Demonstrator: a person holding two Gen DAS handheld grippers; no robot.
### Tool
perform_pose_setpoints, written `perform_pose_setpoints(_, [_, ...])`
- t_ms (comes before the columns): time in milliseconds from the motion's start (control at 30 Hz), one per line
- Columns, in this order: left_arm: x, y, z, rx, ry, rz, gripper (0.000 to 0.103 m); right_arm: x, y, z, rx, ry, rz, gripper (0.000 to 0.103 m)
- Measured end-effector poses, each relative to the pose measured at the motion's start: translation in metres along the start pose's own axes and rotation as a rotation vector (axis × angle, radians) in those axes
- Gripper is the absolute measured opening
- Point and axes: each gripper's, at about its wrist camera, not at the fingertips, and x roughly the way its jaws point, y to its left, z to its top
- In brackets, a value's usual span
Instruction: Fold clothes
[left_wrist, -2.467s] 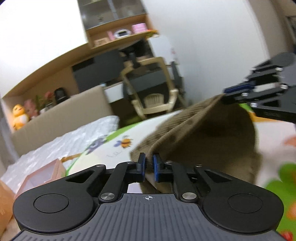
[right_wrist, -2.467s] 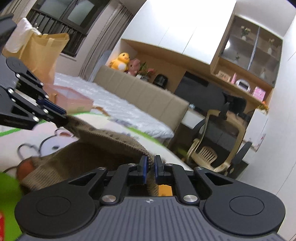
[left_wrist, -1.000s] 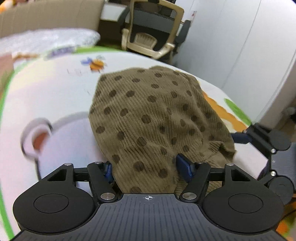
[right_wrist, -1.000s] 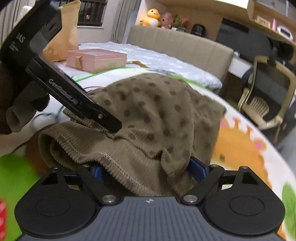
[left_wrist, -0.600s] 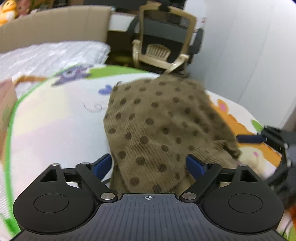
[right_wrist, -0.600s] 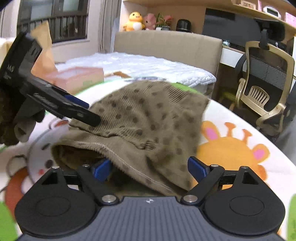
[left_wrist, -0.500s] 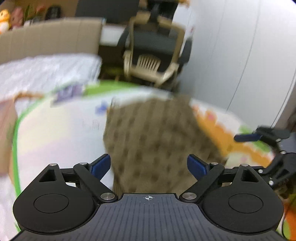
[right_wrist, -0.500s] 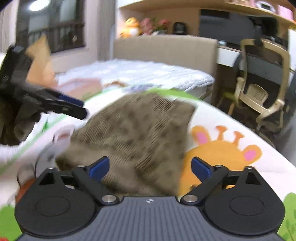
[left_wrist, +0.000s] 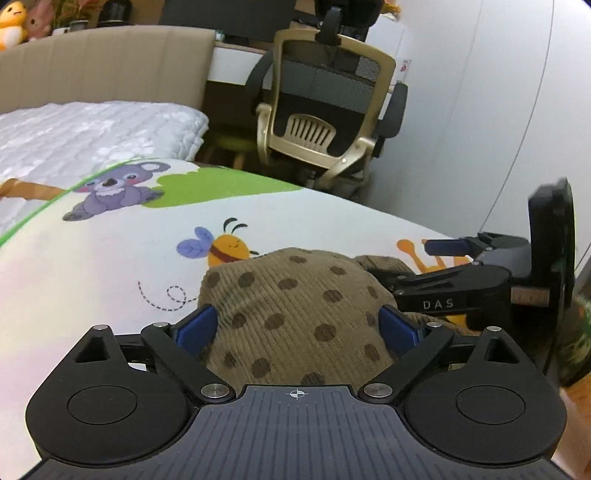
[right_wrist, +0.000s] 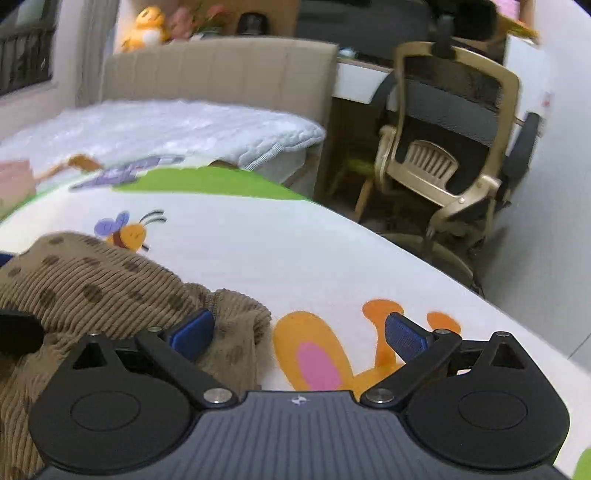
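Our left gripper (left_wrist: 297, 328) spread wide around the brown dotted garment (left_wrist: 295, 314), our right gripper (right_wrist: 299, 332) spread too, holding nothing, on the cartoon mat (left_wrist: 110, 258)

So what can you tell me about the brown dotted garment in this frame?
The brown garment looks like ribbed corduroy with darker brown dots. It lies bunched in a rounded heap on the cartoon-printed mat, beside the bee print. It sits between the open left gripper's blue pads; the open right gripper has one pad at its edge.
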Motion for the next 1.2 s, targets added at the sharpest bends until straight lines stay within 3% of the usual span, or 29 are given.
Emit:
perform_pose_setpoints(133, [-0.02,-0.002,-0.003,-0.04,-0.02,0.009,0.096,-0.04,-0.011,-0.012,0.066,-0.062,0.028,0.099])
perform_pose_setpoints(267, [-0.05,-0.014,-0.026,-0.033,-0.005,0.007,0.097,-0.102,-0.006,-0.049,-0.011,-0.111,0.113,0.103])
perform_pose_setpoints(367, [-0.061,-0.027,-0.052,0.047,0.017,0.088,0.1,-0.113,0.002,-0.075,-0.093,-0.027,0.128,0.103])
perform_pose_setpoints(467, [-0.071,-0.039,-0.073,0.102,0.014,0.184,0.099,-0.123,-0.003,-0.087,-0.054,-0.007,0.105,0.103])
perform_pose_setpoints(600, [-0.107,-0.067,-0.096,0.026,-0.04,0.233,0.099,-0.163,-0.013,-0.107,0.05,-0.027,0.147,0.103])
perform_pose_setpoints(767, [-0.155,-0.113,-0.137,-0.05,-0.112,0.279,0.103,-0.214,-0.01,-0.149,0.049,-0.029,0.171,0.103])
perform_pose_setpoints(900, [-0.169,-0.147,-0.168,-0.053,-0.042,0.302,0.103,-0.244,-0.004,-0.182,0.039,0.015,0.187,0.103])
perform_pose_setpoints(1000, [-0.17,-0.16,-0.181,-0.058,-0.006,0.337,0.103,-0.26,-0.004,-0.2,0.05,-0.032,0.132,0.103])
perform_pose_setpoints(1100, [-0.172,-0.167,-0.184,-0.035,-0.037,0.377,0.103,-0.264,-0.011,-0.204,0.095,-0.06,0.097,0.103])
perform_pose_setpoints(1200, [-0.163,-0.165,-0.183,-0.037,0.012,0.394,0.103,-0.255,-0.012,-0.203,0.087,-0.021,0.105,0.103])
